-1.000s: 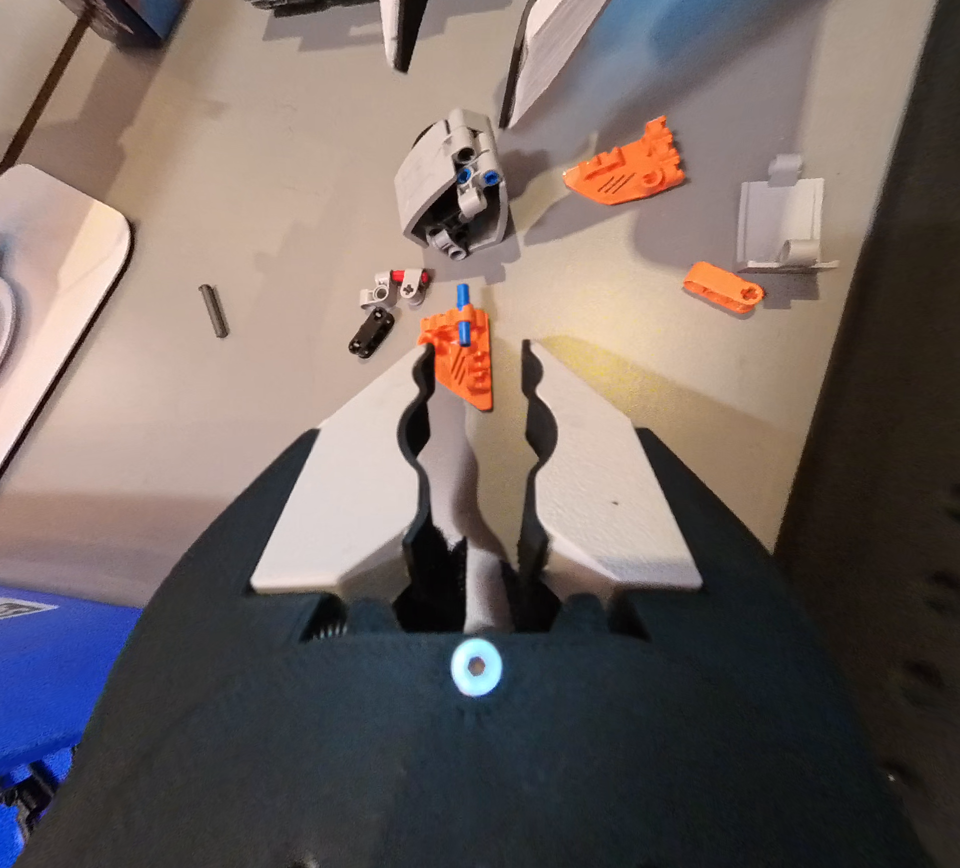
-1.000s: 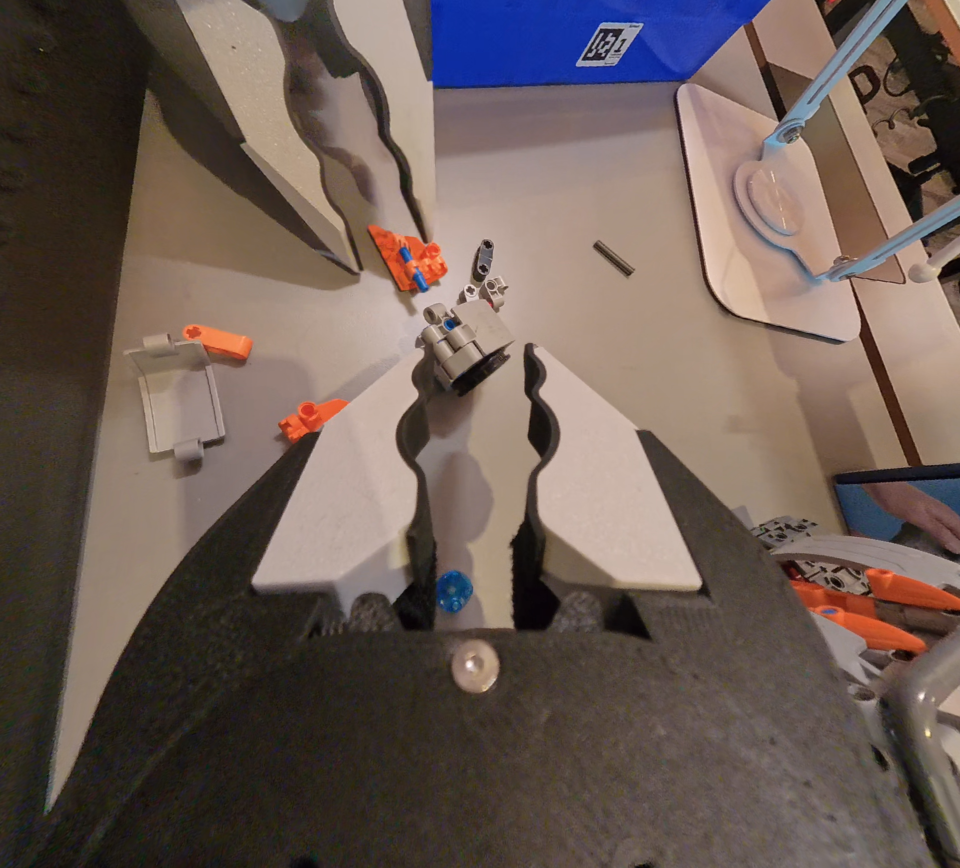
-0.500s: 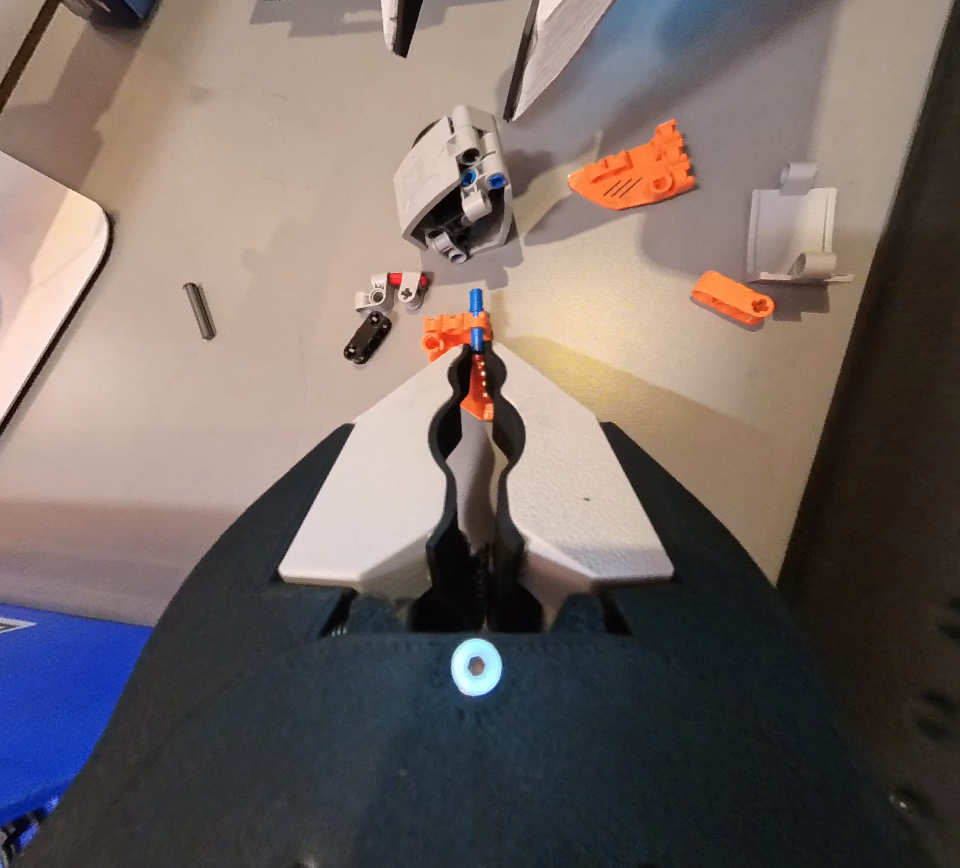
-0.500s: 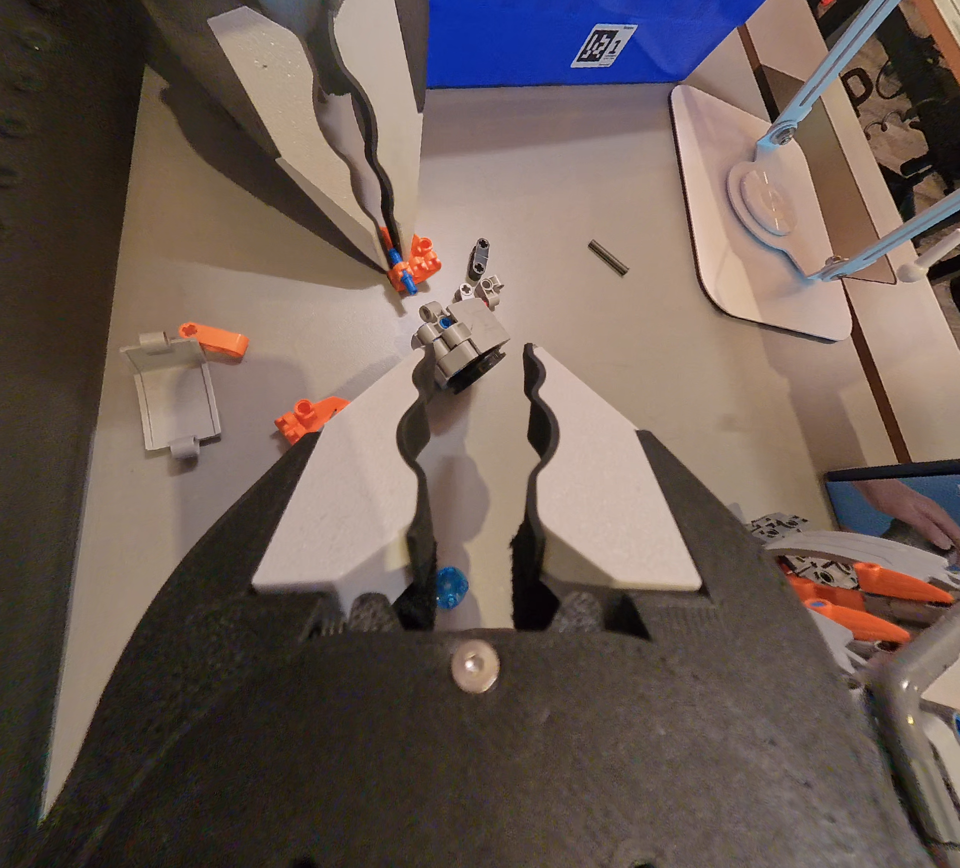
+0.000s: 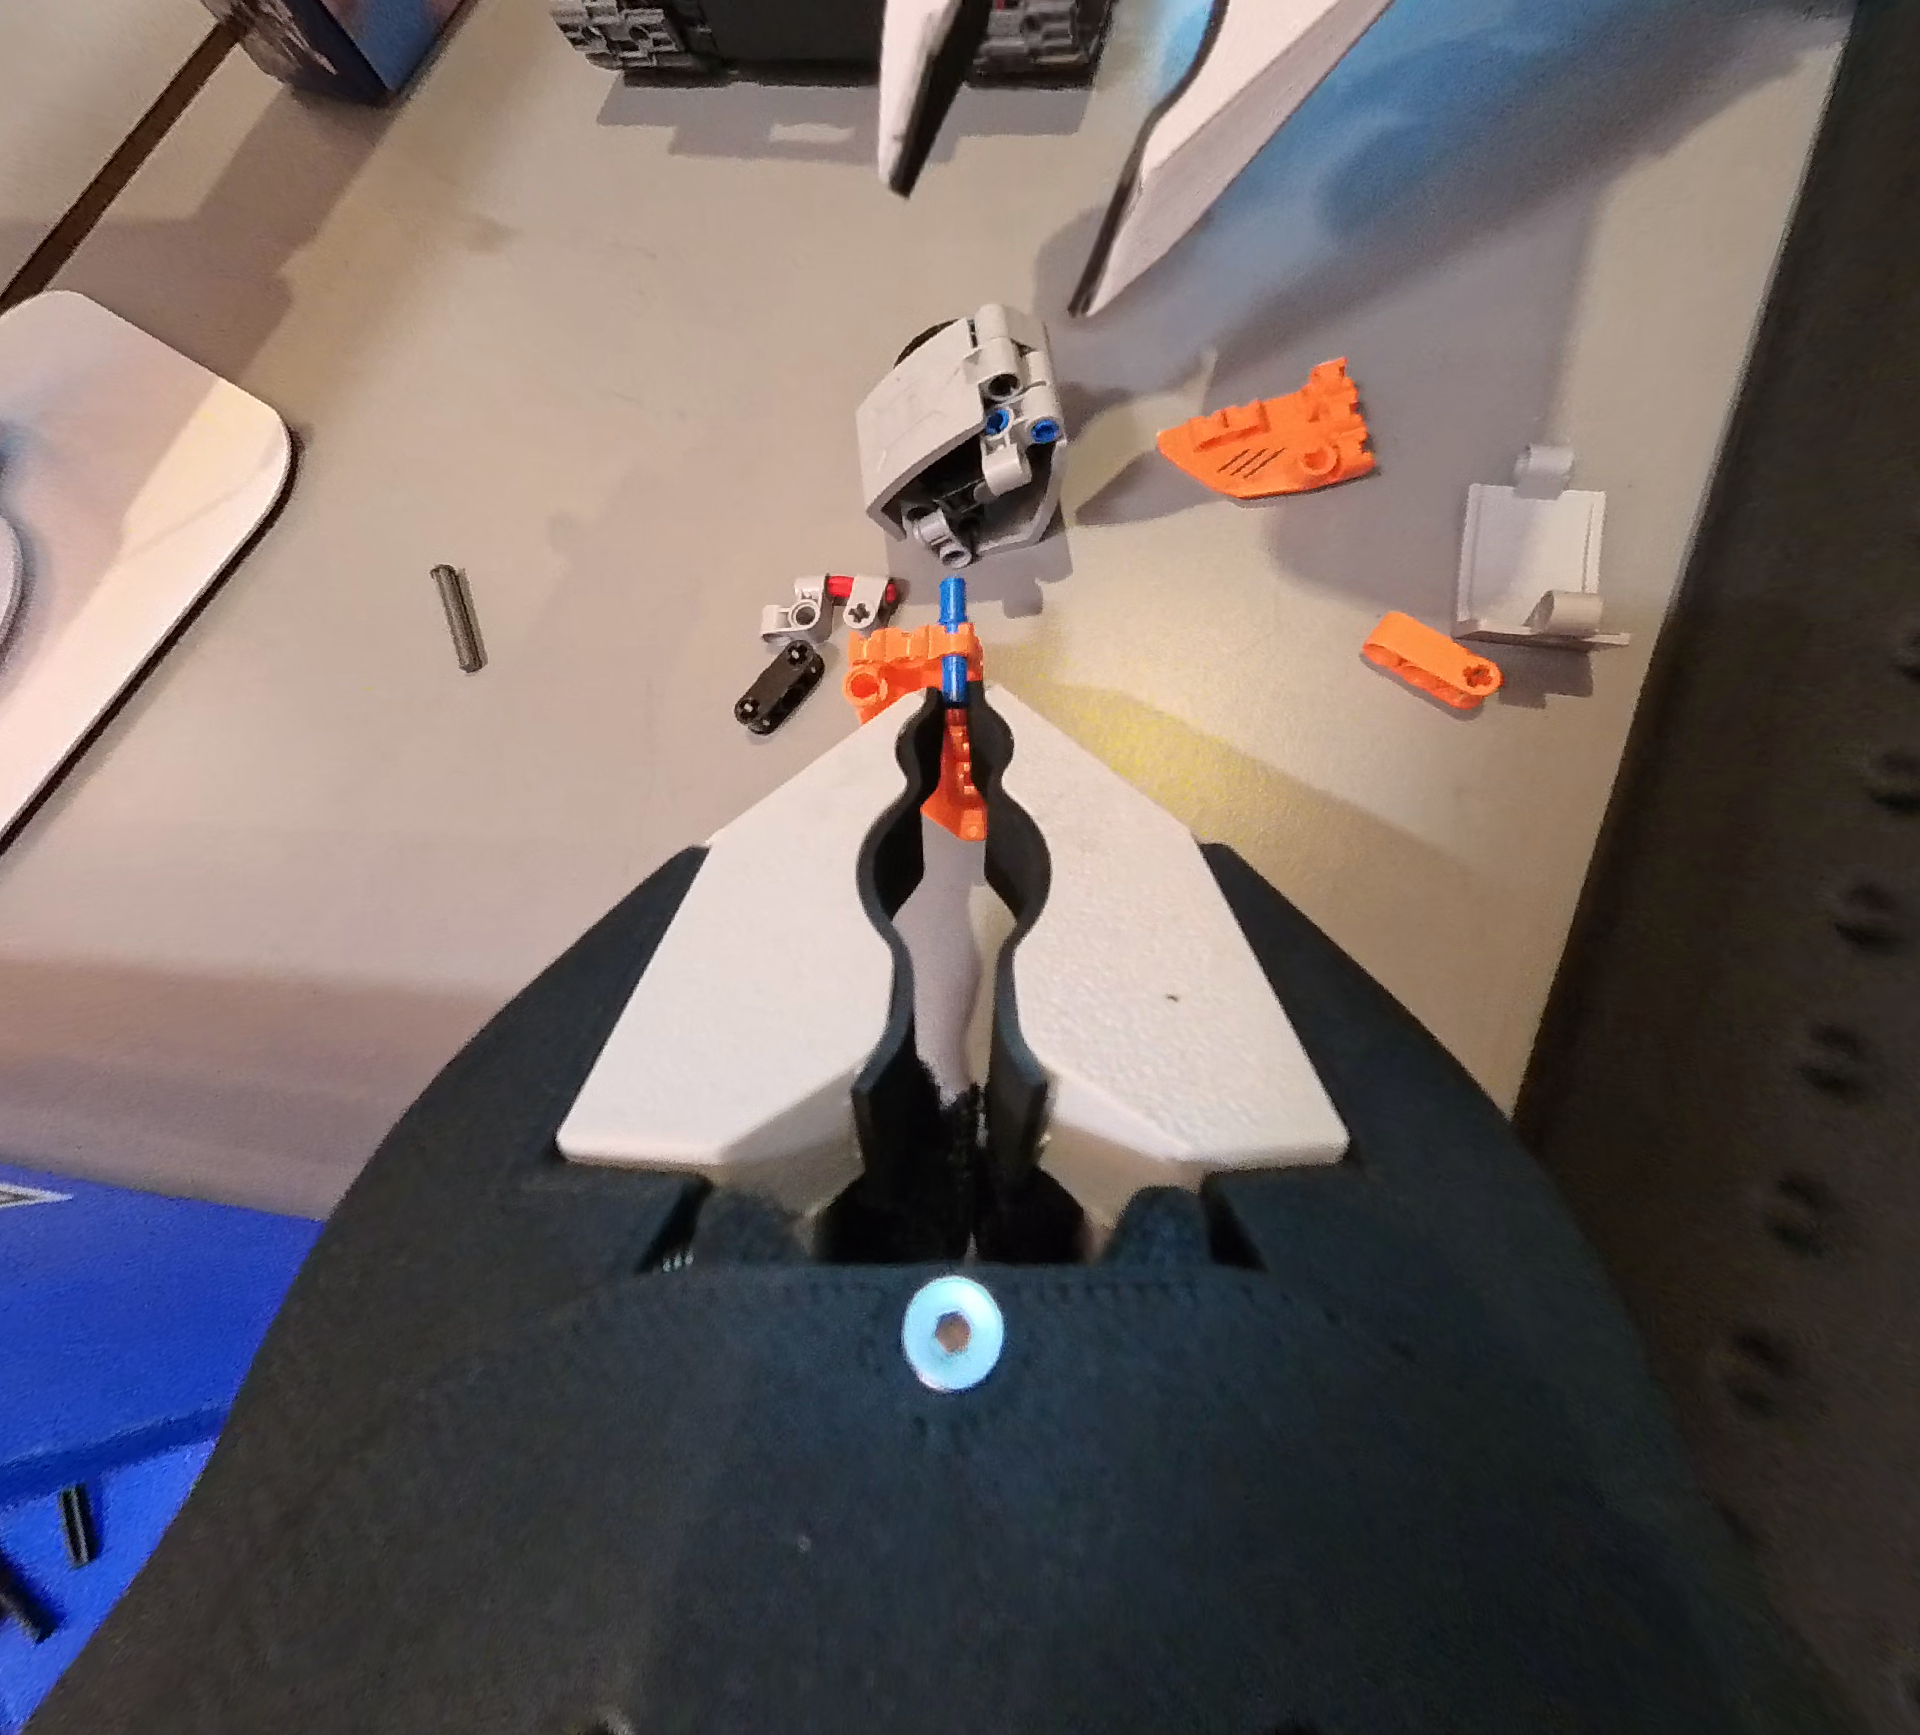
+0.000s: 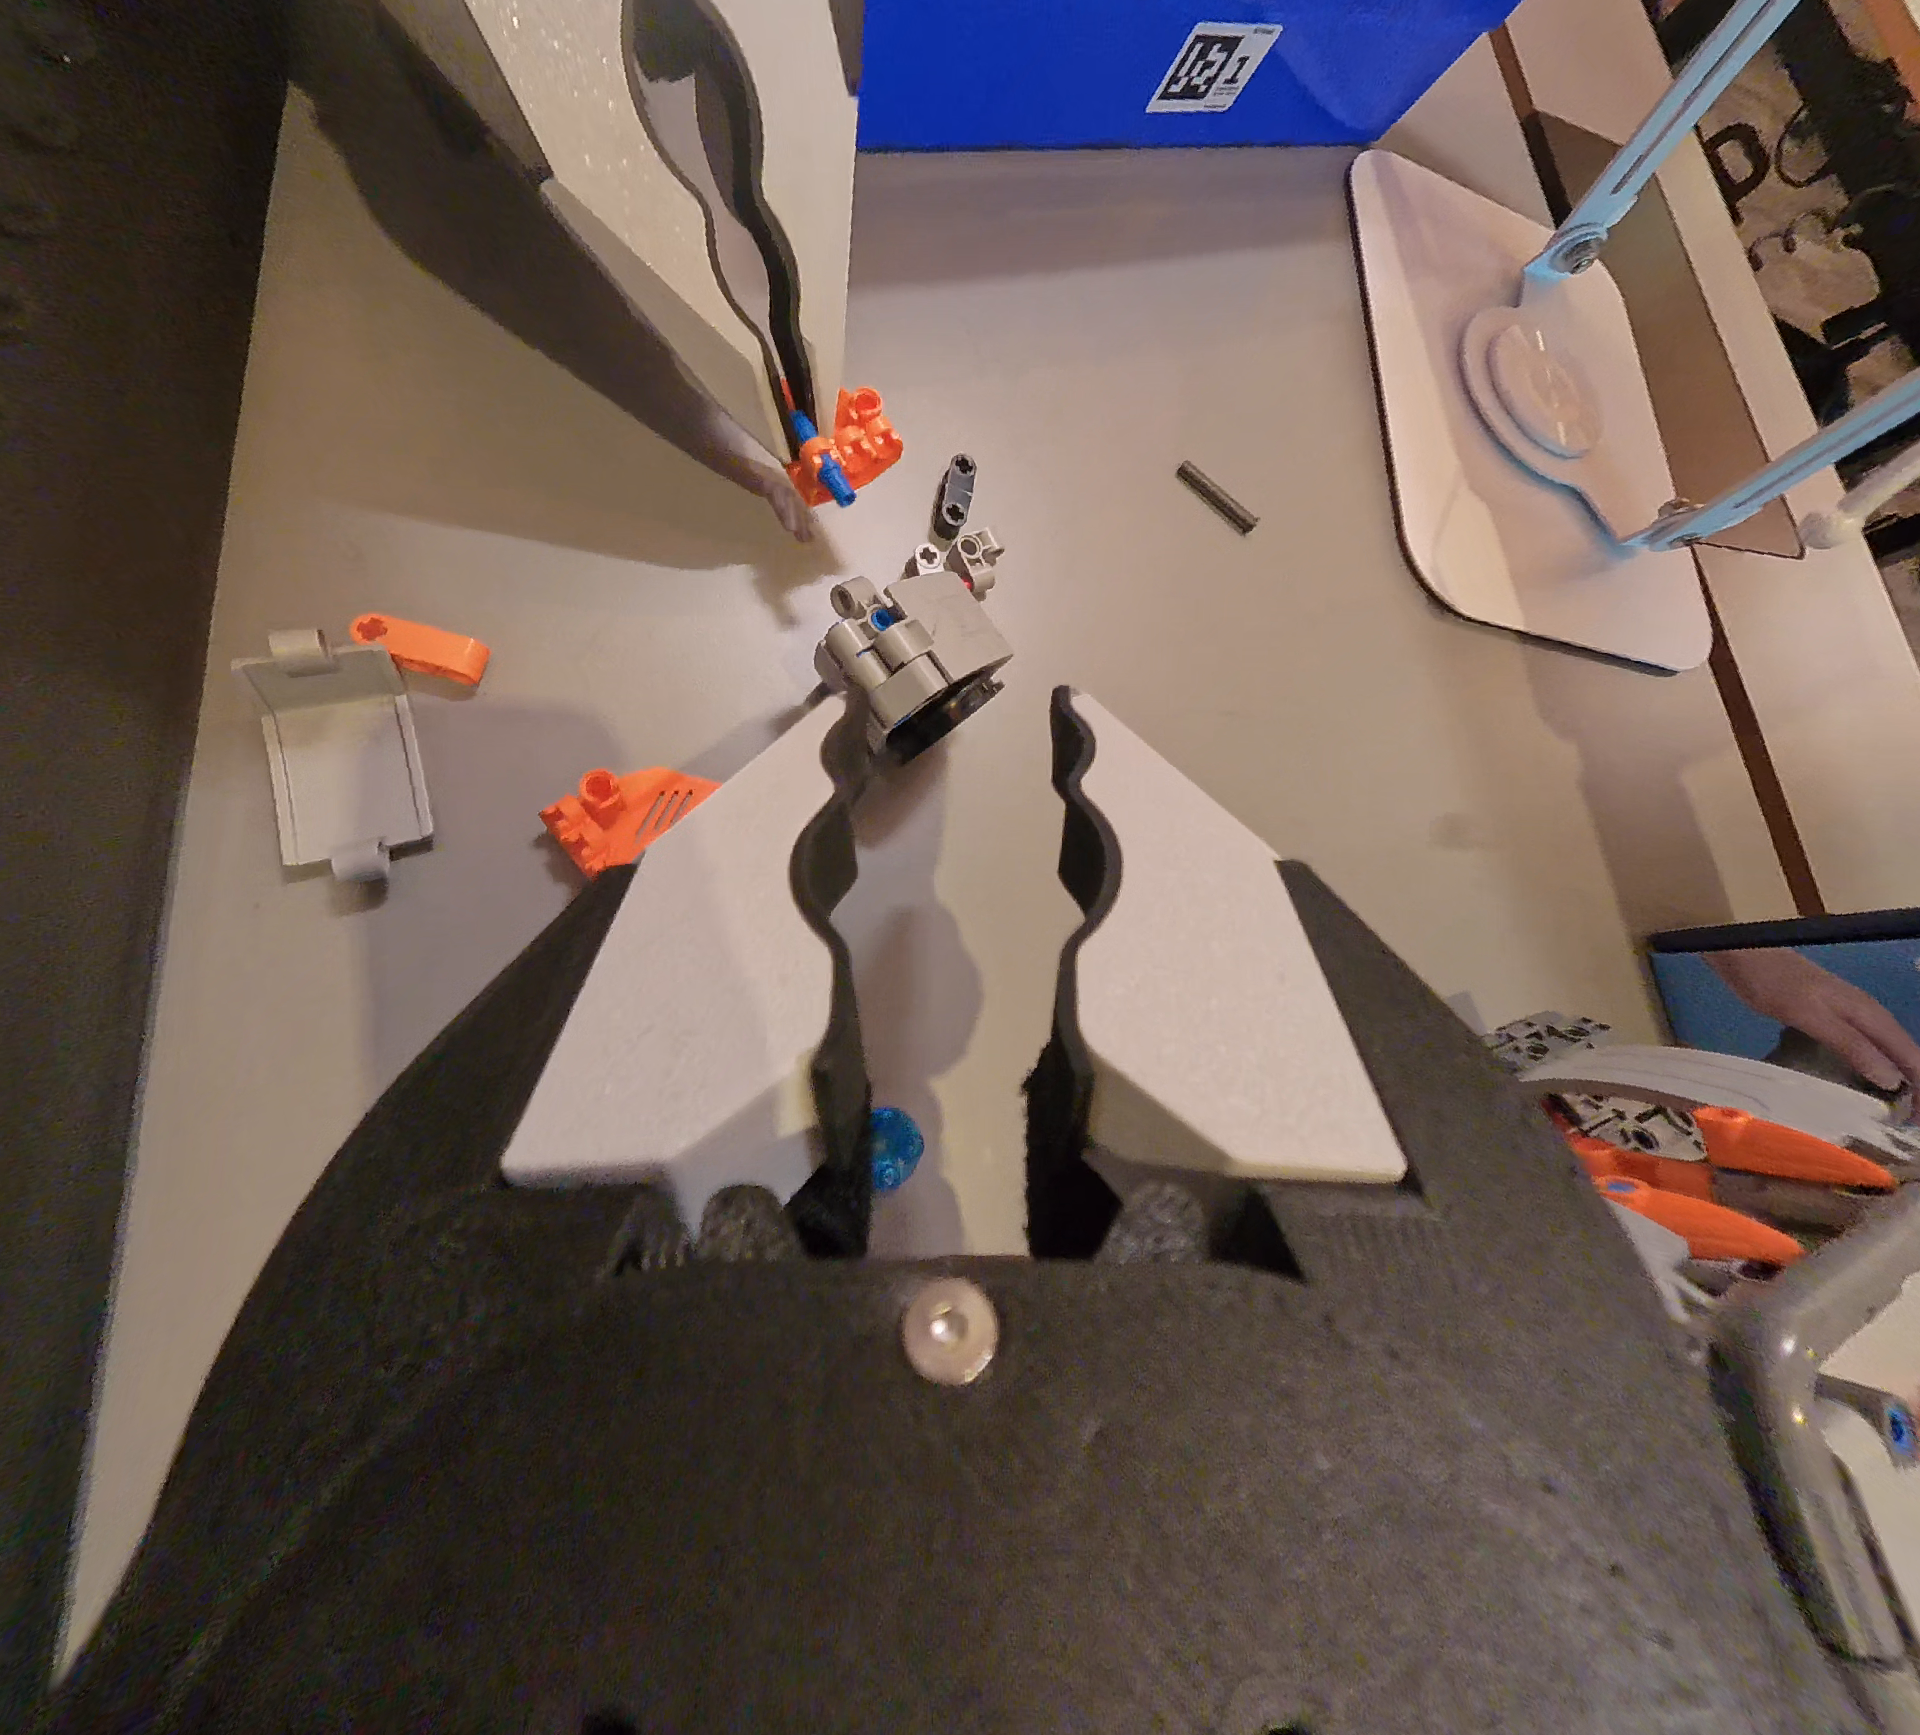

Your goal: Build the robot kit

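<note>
Beige desk (image 5: pixel 520 854), loose building-toy parts scattered. Left hand-held gripper (image 5: pixel 951 709) now clenched on the orange panel piece (image 5: pixel 904 662) with its blue pin (image 5: pixel 951 636); a second ago its jaws stood apart around the piece, so a grip is made. Piece sits at the fingertips, low over the desk. Right hand-held gripper (image 6: pixel 940 714) released, empty, just beside the grey assembly (image 6: pixel 914 657); unchanged.

Beige tabletop (image 6: pixel 1195 314) under warm light (hard shadows); dark wall (image 5: pixel 1766 750) along one edge.
</note>
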The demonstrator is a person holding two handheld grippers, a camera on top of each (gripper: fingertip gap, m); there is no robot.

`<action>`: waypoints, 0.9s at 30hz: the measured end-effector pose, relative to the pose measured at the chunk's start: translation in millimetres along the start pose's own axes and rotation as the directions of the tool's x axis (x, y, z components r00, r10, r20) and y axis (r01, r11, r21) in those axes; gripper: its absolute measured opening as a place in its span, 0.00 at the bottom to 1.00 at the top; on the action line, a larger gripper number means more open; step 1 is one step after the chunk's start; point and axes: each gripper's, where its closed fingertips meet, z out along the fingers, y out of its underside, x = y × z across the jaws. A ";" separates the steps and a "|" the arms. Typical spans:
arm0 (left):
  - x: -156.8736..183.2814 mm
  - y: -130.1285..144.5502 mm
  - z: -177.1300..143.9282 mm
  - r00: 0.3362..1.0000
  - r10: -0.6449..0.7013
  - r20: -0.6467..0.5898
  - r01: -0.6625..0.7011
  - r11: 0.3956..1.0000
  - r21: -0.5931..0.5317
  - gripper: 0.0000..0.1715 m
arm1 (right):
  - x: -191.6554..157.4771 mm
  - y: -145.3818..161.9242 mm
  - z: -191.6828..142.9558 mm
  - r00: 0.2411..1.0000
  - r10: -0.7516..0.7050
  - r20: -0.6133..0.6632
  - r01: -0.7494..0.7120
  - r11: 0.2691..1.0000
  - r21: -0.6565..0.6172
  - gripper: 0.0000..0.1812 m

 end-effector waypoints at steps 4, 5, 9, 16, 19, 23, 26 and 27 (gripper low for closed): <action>1.2 1.3 0.5 1.000 0.003 -0.003 -0.003 1.000 -0.005 0.01 | -2.6 1.1 2.1 1.000 -0.005 0.013 0.005 1.000 -0.002 0.19; 1.3 0.4 -0.2 1.000 0.004 -0.002 -0.004 1.000 -0.002 0.01 | -3.8 0.8 2.6 1.000 -0.008 0.017 0.008 1.000 0.000 0.19; 9.6 -1.2 1.5 0.998 -0.029 -0.063 0.029 1.000 0.000 0.01 | -7.8 1.5 6.3 0.999 -0.017 0.027 0.017 1.000 -0.007 0.19; 17.0 -0.9 7.2 0.994 -0.042 -0.101 0.039 0.999 -0.025 0.01 | -14.6 3.5 13.7 0.999 -0.029 0.043 0.030 0.999 -0.023 0.17; 17.6 3.9 10.7 0.993 -0.051 -0.103 0.046 0.997 -0.057 0.01 | -15.0 3.8 15.0 0.999 -0.036 0.035 0.037 0.999 -0.031 0.16; 16.4 7.1 12.6 0.992 -0.072 -0.102 0.065 0.995 -0.070 0.08 | -14.4 3.7 15.2 0.999 -0.037 0.030 0.038 0.999 -0.032 0.15; 12.4 4.0 9.5 0.994 -0.072 -0.083 0.068 0.997 -0.049 0.14 | -14.0 3.6 15.6 0.999 -0.035 0.026 0.036 0.999 -0.032 0.15; 12.1 3.2 8.8 0.994 -0.071 -0.083 0.068 0.997 -0.044 0.15 | -13.9 3.6 15.6 0.999 -0.036 0.026 0.037 0.999 -0.033 0.15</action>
